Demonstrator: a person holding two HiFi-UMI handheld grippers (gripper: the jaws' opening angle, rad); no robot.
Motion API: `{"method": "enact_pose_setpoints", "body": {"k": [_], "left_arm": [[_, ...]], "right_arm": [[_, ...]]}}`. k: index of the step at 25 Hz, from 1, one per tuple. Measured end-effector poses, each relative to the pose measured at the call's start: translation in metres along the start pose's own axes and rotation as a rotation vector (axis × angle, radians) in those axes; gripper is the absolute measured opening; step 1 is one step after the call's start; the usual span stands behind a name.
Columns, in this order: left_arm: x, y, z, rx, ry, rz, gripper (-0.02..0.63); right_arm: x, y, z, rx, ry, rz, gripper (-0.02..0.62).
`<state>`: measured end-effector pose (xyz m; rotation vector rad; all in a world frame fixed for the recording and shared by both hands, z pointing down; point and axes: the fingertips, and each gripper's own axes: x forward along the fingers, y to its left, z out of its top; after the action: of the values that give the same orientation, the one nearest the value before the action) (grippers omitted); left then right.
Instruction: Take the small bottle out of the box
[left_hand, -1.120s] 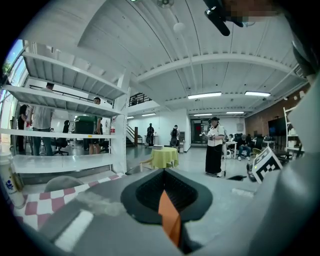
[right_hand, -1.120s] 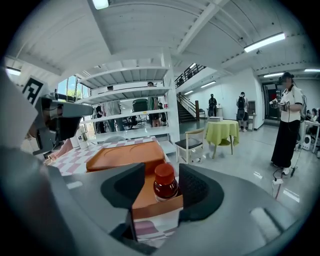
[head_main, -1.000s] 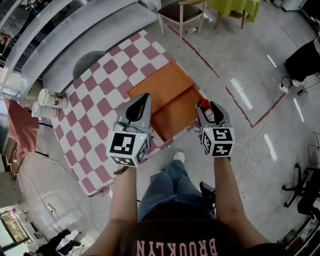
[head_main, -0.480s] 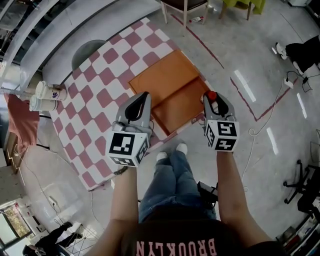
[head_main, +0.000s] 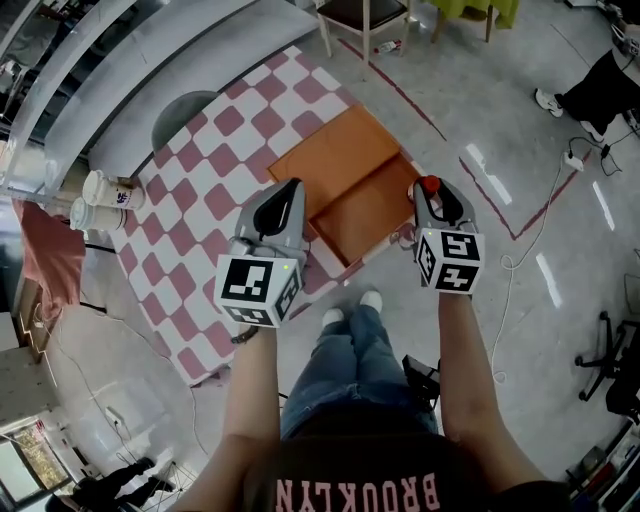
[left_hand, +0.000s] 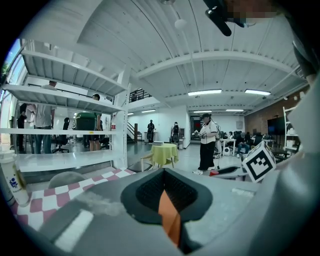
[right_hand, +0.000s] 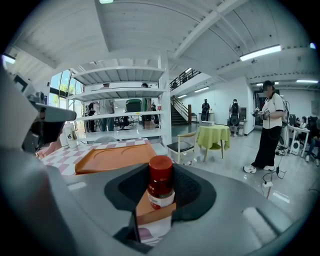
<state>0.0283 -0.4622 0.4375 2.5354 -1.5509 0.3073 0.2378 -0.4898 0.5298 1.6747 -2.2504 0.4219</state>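
**Head view.** The left claw (head_main: 285, 192) hangs over the checkered desk (head_main: 190, 205). The orange tray (head_main: 340, 165) lies just ahead of it and to its right. The right claw (head_main: 432, 192) is at the tray's right edge. The small bottle (head_main: 431, 184) shows only as a red cap at this claw's tip.

**Left gripper view.** The left claw (left_hand: 167, 202) has its jaws together with nothing between them. The desk lies ahead and to its left.

**Right gripper view.** The right claw (right_hand: 159, 202) is closed narrow on a small box (right_hand: 152, 214). The small bottle (right_hand: 160, 182) stands out of the box's open end, between the jaw tips. Its cap and upper label are clear of the box. The orange tray (right_hand: 115, 156) lies beyond the claw, to its left.

**Handling.** The bottle is judged light and rigid, with a smooth body that may slip. The box looks like thin card and will probably crush under a hard squeeze. Take the bottle at the cap or the shoulder just below it. Pull along the box's axis.

**Change.** Compared with one second ago, the right claw sits further toward the tray's right edge. Its hold is unchanged, and the left claw remains closed and empty.
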Motion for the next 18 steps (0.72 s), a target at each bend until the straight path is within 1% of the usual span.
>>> {"method": "enact_pose_setpoints", "body": {"k": [9,14,18], "left_arm": [[-0.007,0.004,0.051,0.031,-0.090,-0.005,-0.003],[-0.008,0.008,0.068,0.038,-0.127,0.001,-0.003],[-0.009,0.010,0.084,0.046,-0.161,0.004,-0.003]], "right_arm": [[-0.017,0.002,0.048,-0.004,-0.037,0.011,0.140],[-0.023,0.006,0.066,-0.028,-0.050,0.031,0.140],[-0.033,0.009,0.091,-0.053,-0.074,0.050,0.140]]}}
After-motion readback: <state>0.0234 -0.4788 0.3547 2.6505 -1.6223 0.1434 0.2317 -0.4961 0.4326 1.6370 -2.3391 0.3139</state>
